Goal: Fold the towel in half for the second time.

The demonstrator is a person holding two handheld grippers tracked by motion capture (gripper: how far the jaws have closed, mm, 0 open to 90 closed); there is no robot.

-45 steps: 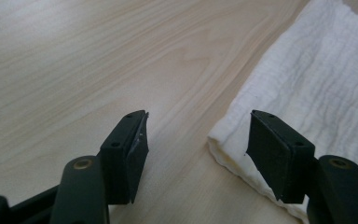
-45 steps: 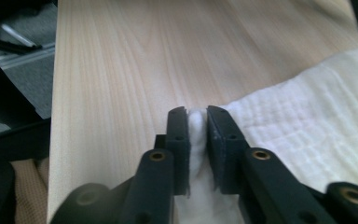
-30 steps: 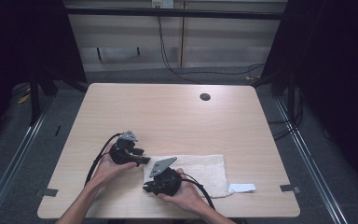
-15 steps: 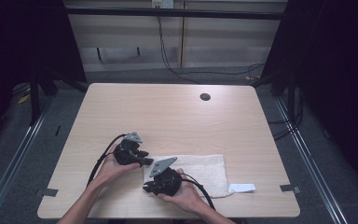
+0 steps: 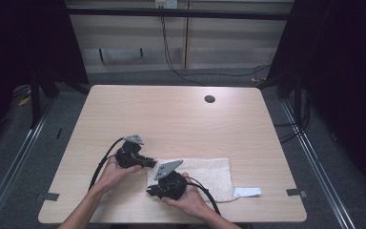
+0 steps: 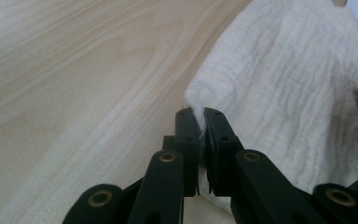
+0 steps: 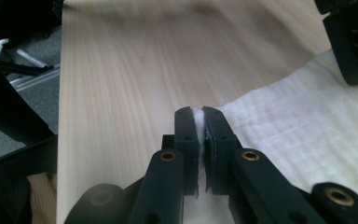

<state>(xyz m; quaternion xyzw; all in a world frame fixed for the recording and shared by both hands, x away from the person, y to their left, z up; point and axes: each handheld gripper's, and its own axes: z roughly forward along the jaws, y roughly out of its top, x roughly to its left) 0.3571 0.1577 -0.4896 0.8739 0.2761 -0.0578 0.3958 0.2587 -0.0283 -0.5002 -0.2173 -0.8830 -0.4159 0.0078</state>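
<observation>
Fingers [image 6: 186,135] of the left gripper [image 5: 148,162] have just been closing and now pinch the far left corner of the white towel [image 5: 205,174]. Next to it, the right gripper [image 5: 150,190] pinches the near left corner too. That towel lies flat near the front edge of the table [image 5: 171,119]. I think the grabbing step is done, so both hands should lift together and fold it over. A white tag [image 5: 248,192] pokes out on the right, and 1 dark hole [image 5: 209,99] sits far back. Nothing blocks the way.

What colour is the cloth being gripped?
White, with a ribbed weave; the folded cloth shows best in the left gripper view.
</observation>
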